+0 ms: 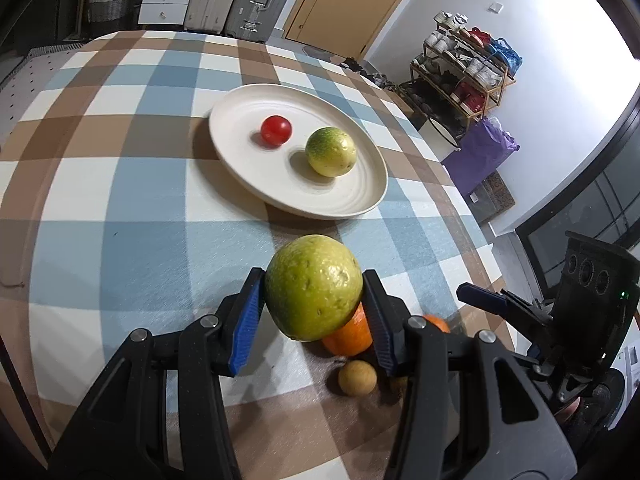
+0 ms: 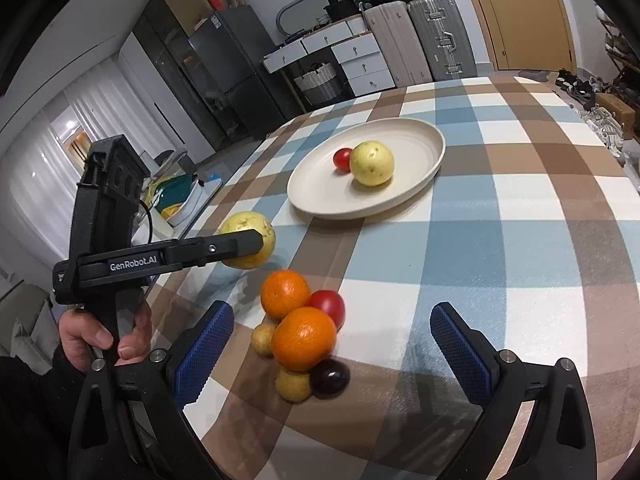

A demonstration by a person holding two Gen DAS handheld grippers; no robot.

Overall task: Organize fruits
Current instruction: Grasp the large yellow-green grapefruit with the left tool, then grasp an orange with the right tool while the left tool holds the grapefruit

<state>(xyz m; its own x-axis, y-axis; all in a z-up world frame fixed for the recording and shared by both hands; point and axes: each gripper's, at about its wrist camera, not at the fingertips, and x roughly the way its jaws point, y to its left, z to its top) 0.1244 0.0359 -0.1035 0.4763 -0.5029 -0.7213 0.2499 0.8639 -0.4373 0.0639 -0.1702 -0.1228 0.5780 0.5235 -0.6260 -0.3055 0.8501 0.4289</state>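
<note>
My left gripper (image 1: 314, 300) is shut on a yellow-green guava (image 1: 314, 286) and holds it above the checked tablecloth, short of the white plate (image 1: 240, 168). The plate holds a red tomato (image 1: 276, 131) and a second guava (image 1: 331, 152). In the right wrist view the held guava (image 2: 240, 226) shows in the left gripper (image 2: 256, 242). My right gripper (image 2: 332, 356) is open and empty over a pile: two oranges (image 2: 303, 338), a tomato (image 2: 329, 307), a dark plum (image 2: 330, 378) and small tan fruits (image 2: 293, 385). The plate (image 2: 420, 184) lies beyond.
The table's right edge (image 1: 460, 184) drops to a shoe rack (image 1: 464, 72) and a purple bag (image 1: 480, 156). Suitcases (image 2: 420, 36) and drawers (image 2: 360, 60) stand behind the table. A dish rack (image 2: 180, 196) sits off the left edge.
</note>
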